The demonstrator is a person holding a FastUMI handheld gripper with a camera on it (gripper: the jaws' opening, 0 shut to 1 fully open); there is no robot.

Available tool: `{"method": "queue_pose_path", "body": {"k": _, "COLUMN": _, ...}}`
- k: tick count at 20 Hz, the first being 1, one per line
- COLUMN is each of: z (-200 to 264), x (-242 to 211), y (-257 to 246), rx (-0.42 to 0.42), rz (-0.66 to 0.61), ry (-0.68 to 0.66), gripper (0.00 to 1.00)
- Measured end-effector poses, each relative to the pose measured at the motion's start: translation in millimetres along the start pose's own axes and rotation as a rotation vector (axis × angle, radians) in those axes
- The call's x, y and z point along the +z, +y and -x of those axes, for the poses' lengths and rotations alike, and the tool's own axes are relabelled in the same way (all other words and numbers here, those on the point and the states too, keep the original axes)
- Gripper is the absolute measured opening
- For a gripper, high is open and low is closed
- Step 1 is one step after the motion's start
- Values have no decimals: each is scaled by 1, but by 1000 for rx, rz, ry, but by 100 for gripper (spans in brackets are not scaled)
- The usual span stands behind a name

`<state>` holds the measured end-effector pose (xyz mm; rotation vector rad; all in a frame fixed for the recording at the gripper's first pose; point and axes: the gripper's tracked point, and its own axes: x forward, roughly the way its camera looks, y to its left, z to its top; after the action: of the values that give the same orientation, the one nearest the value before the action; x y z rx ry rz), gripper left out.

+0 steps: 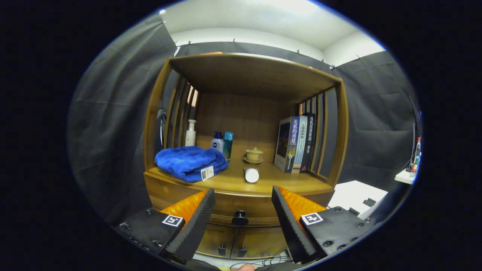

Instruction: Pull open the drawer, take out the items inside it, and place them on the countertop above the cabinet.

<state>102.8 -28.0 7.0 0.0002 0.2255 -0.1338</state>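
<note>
The gripper (243, 199) gapes open, holding nothing; the drawer's knob (240, 217) (drawer shut) sits beyond, between its fingers.

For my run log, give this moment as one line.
gripper: open, empty | round black drawer knob: between fingers, untouched | wooden drawer: closed | wooden countertop: blue folded towel, white bottle lying

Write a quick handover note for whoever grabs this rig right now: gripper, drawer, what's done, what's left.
Hand-held gripper: open, holding nothing, fingers either side of the drawer knob, short of it.
Drawer: shut, contents hidden.
Countertop already carries a blue towel, a white bottle lying on its side, a lidded cup, books.
Done: lined up only.
Left: grip knob, pull open, move items onto countertop.
</note>
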Motion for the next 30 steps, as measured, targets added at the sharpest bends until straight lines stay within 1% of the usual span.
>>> {"method": "queue_pose_path", "body": {"k": 4, "z": 35, "x": 43, "y": -2, "rx": 0, "rz": -14, "ry": -81, "gripper": 98}}
{"method": "queue_pose_path", "body": {"k": 7, "z": 53, "x": 54, "y": -22, "rx": -47, "rz": 12, "ry": -65, "gripper": 98}}
{"method": "queue_pose_path", "body": {"k": 10, "z": 57, "x": 53, "y": -29, "rx": -64, "rz": 21, "ry": -51, "gripper": 98}}
{"method": "queue_pose_path", "body": {"k": 13, "z": 58, "x": 50, "y": -27, "rx": -54, "rz": 2, "ry": -66, "gripper": 98}}
{"method": "queue_pose_path", "body": {"k": 17, "z": 56, "x": 45, "y": -25, "rx": -50, "rz": 7, "ry": -51, "gripper": 98}}
{"method": "queue_pose_path", "body": {"k": 20, "z": 57, "x": 49, "y": -19, "rx": -32, "rz": 0, "ry": -71, "gripper": 98}}
{"method": "queue_pose_path", "body": {"k": 30, "z": 56, "x": 45, "y": -18, "rx": -30, "rz": -14, "ry": -65, "gripper": 98}}
